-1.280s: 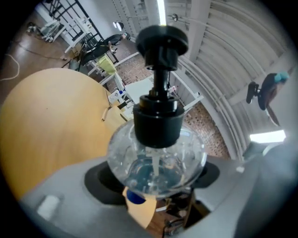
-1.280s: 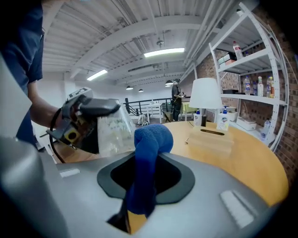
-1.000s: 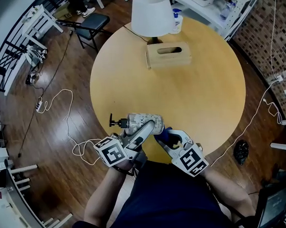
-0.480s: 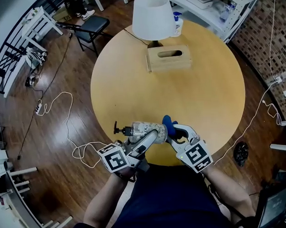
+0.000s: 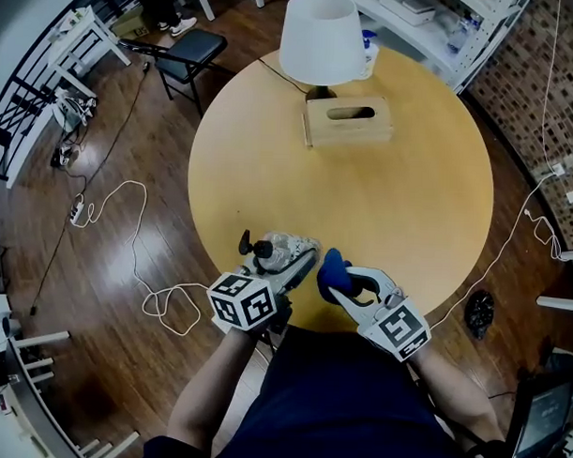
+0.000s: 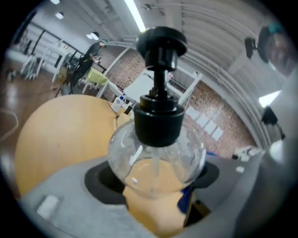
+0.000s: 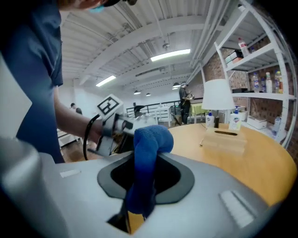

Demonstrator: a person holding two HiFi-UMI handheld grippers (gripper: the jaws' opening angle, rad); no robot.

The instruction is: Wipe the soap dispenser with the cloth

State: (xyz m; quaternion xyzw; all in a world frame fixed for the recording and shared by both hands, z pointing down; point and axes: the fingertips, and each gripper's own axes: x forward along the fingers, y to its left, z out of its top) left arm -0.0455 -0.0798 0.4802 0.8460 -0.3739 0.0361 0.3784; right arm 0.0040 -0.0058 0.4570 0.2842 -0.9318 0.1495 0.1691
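Right, L gripper is clamped on the soap dispenser. In the left gripper view both pads press the clear bottle's sides, w/ the black pump head pointing away from the jaws. Head view shows the dispenser lying on its side over the near edge of the round table, pump aimed toward the table's left side. Can't tell if it rests on the tabletop. R gripper pinches a blue cloth, folded so a rounded hump sticks out past the jaws. It's also over the table's near edge, just right of the dispenser, w/ a small gap btwn them. At the table's far side are a white lamp and a wooden tissue box, well apart from both grippers.
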